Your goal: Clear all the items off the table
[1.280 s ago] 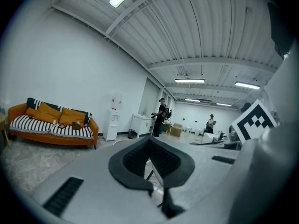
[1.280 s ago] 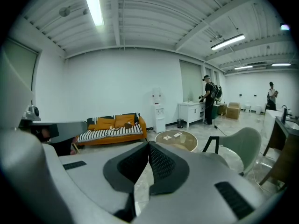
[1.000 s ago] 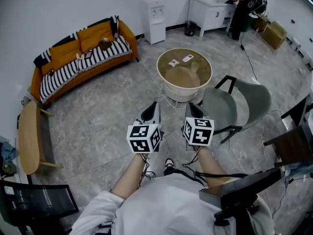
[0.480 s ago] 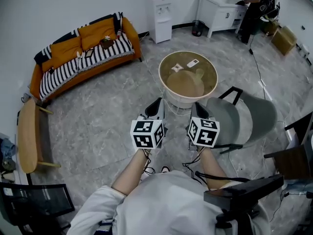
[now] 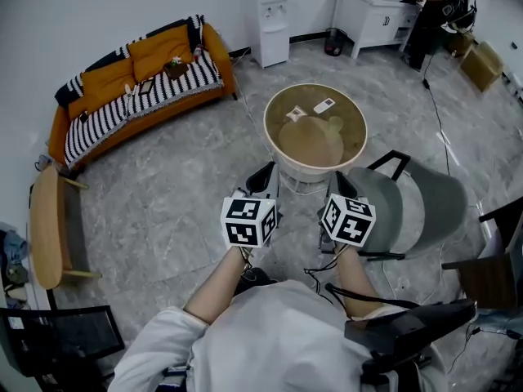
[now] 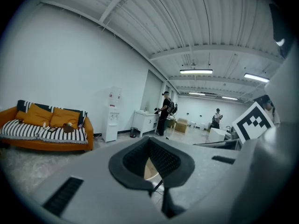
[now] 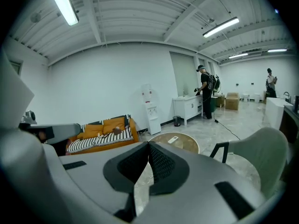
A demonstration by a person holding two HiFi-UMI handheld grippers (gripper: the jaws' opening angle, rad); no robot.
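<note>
A round glass-topped table [image 5: 276,141] on a white basket base stands just ahead of me. On it lie a white remote [image 5: 324,105], a small white card [image 5: 296,114] and a pale cup-like thing [image 5: 333,124]. My left gripper [image 5: 263,172] hovers short of the table's near edge, shut with nothing in it; in the left gripper view the left gripper [image 6: 149,141] shows its pads together. My right gripper [image 5: 337,182] is beside it, also shut and empty. The right gripper view shows the right gripper [image 7: 148,144] with the table [image 7: 187,146] and the remote [image 7: 173,139] beyond it.
A grey chair [image 5: 413,194] stands right of the table, close to my right gripper. An orange sofa [image 5: 135,76] lines the far left wall, with a water dispenser [image 5: 272,23] and a white cabinet [image 5: 372,23] farther back. A person [image 5: 437,6] stands there. A wooden bench [image 5: 47,227] sits at left.
Both grippers have moved forward together toward the round table, staying shut. The table and the grey chair now sit closer to them.
</note>
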